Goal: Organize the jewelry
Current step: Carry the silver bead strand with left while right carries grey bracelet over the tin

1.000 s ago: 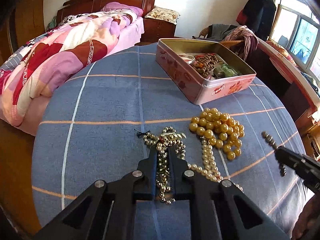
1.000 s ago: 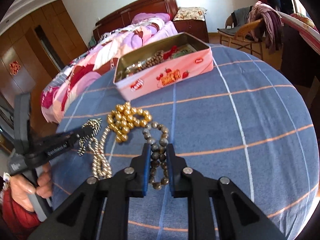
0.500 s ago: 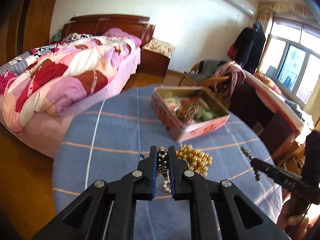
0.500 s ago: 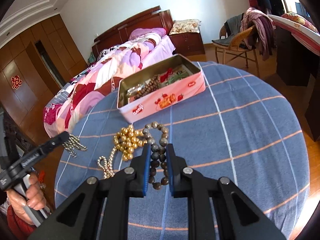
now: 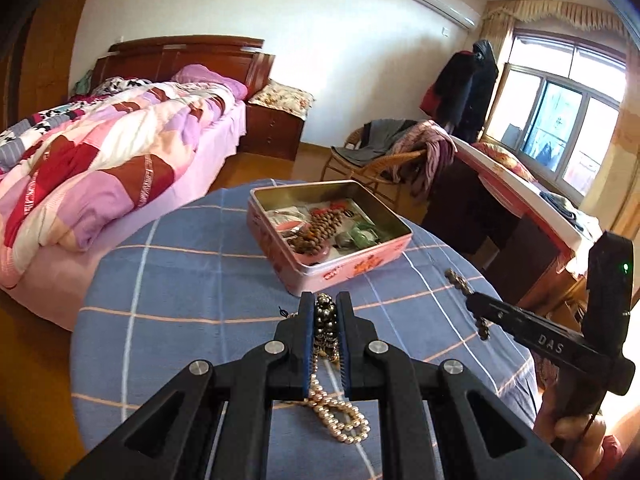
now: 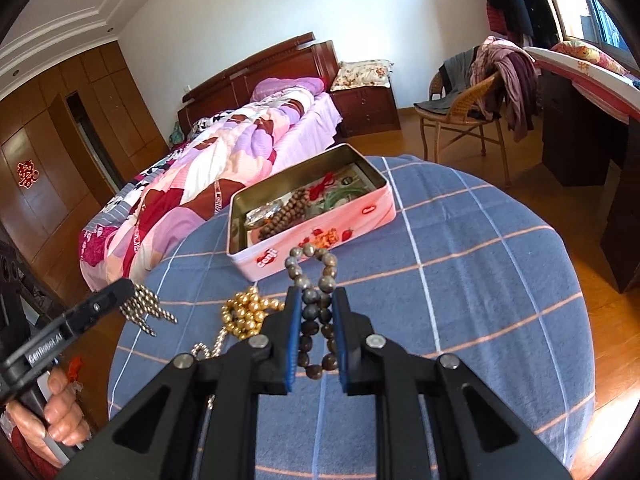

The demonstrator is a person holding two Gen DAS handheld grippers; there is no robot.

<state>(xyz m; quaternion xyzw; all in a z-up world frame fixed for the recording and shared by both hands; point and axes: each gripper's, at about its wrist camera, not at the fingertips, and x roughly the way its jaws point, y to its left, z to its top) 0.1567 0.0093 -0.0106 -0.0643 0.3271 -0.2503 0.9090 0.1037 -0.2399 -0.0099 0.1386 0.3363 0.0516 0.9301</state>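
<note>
- My left gripper [image 5: 325, 304] is pinched on the silver bead necklace [image 5: 326, 322]; the beads sit bunched between the blue pads, and in the right wrist view their strands [image 6: 146, 308] hang from its tip, clear of the cloth.
- My right gripper [image 6: 316, 300] is clamped on the dark stone bead bracelet [image 6: 314, 280]; its loop sticks up past the fingertips and the rest dangles between the fingers, lifted off the table.
- From the left camera I see that bracelet [image 5: 460, 282] poking out on both sides of the right gripper's tip [image 5: 472, 302].
- A pearl strand [image 5: 340, 420] lies looped on the blue checked tablecloth [image 5: 180, 280], just below my left gripper's fingers.
- The heap of gold beads [image 6: 244, 314] rests on the cloth, between the two grippers in the right wrist view.
- The pink tin [image 5: 352, 268] stands open farther back on the table, well apart from both held pieces; inside are brown wooden beads [image 5: 320, 228], something green [image 5: 362, 234] and red bits I cannot make out.
- My left hand [image 6: 60, 412] wraps the handle at the lower left of the right wrist view.
- Beyond the table: a bed with a patchwork quilt [image 5: 100, 160], a wicker chair [image 6: 468, 108] draped with clothes, a window [image 5: 560, 128].
</note>
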